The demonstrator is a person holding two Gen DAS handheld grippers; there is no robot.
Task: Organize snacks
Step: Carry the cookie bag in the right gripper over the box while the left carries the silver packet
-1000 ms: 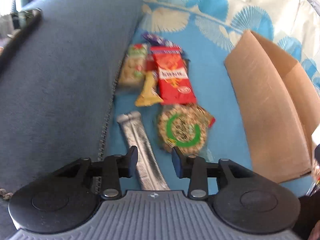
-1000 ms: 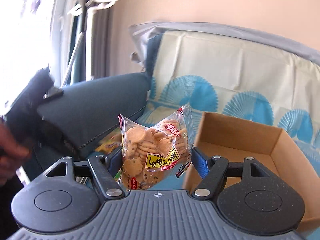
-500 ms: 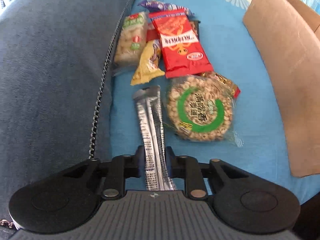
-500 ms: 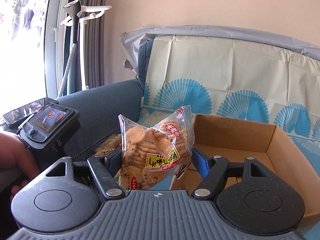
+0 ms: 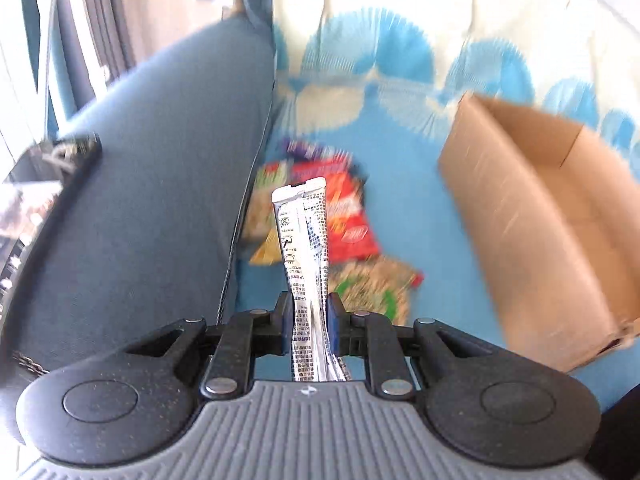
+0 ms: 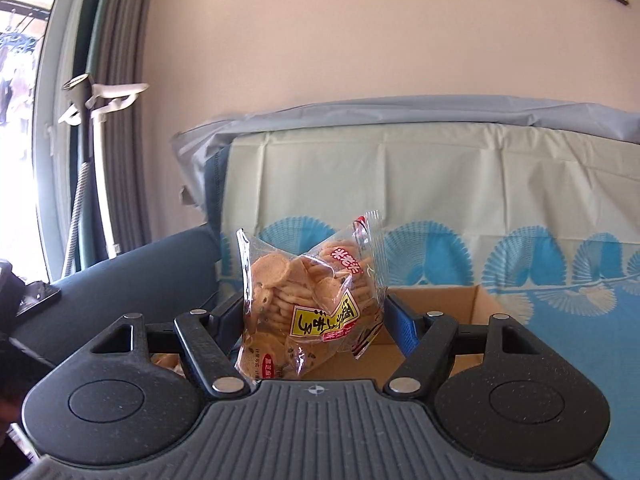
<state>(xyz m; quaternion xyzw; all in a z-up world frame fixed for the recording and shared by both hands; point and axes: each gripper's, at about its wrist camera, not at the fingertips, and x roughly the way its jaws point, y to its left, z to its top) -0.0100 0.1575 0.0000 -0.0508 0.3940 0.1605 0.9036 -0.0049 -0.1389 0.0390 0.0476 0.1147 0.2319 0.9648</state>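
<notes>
My left gripper [image 5: 308, 326] is shut on a long silver stick packet [image 5: 302, 240] and holds it upright above the sofa seat. Below it lie a red snack bag [image 5: 346, 220], a round green-label nut cake pack [image 5: 370, 288], a yellow packet [image 5: 266, 250] and a green-topped pack [image 5: 266, 196]. An open cardboard box [image 5: 532, 216] stands to the right. My right gripper [image 6: 314, 320] is shut on a clear bag of small cookies [image 6: 310, 300], held up in front of the cardboard box [image 6: 452, 300].
A dark blue sofa armrest [image 5: 160, 184] runs along the left of the snacks. The sofa back wears a cream and blue fan-print cover [image 6: 440, 208]. A window with grey curtains [image 6: 100, 120] is at far left. A dark device [image 5: 48, 176] lies on the armrest.
My left gripper closed on the silver stick packet and lifted it off the seat. My right gripper rose higher with the cookie bag, so the box sits lower in its view.
</notes>
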